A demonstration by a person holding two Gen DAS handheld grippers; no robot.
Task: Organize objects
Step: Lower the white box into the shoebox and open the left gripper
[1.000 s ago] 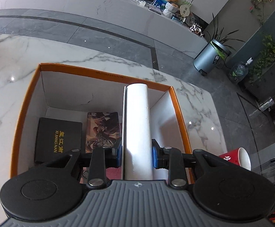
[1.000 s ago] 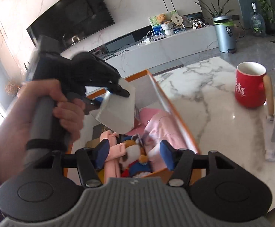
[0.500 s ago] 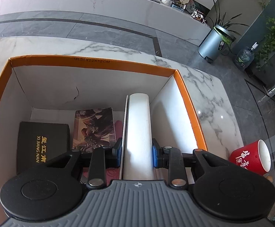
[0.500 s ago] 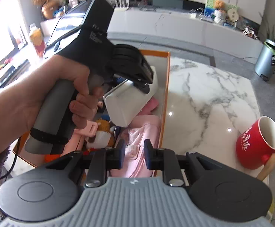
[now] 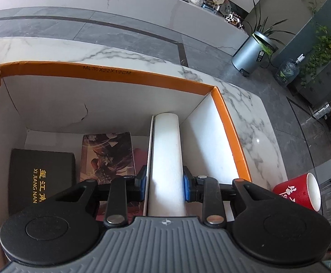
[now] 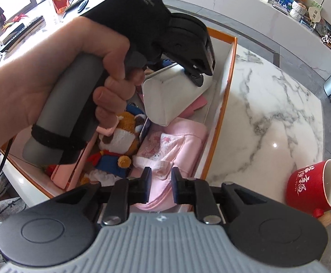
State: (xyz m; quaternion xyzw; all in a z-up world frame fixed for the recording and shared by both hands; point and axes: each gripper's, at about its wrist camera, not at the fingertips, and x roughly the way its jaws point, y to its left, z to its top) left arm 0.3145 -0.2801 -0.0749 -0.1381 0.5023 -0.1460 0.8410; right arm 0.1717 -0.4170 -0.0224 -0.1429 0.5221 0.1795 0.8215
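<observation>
An orange-rimmed cardboard box (image 5: 106,74) with white walls stands on the marble table. My left gripper (image 5: 165,182) is shut on a tall white box (image 5: 166,159), held upright inside the cardboard box near its right wall. Beside it lie a black box with gold lettering (image 5: 40,173) and a picture-printed box (image 5: 107,157). In the right wrist view a hand grips the left gripper (image 6: 183,72) with the white box (image 6: 163,97) over a plush toy (image 6: 122,136) and pink cloth (image 6: 172,145). My right gripper (image 6: 161,186) is shut, above the pink cloth at the box rim (image 6: 220,122).
A red mug (image 6: 311,186) lies on its side on the marble table (image 6: 267,113), right of the box; it also shows in the left wrist view as the mug (image 5: 297,191). A pink case (image 6: 67,170) leans in the box's near corner. The table edge drops to grey floor (image 5: 120,34).
My left gripper has sunk with the white box deeper into the cardboard box. My right gripper's jaws have closed, and it has rolled and swung toward the box's near right corner.
</observation>
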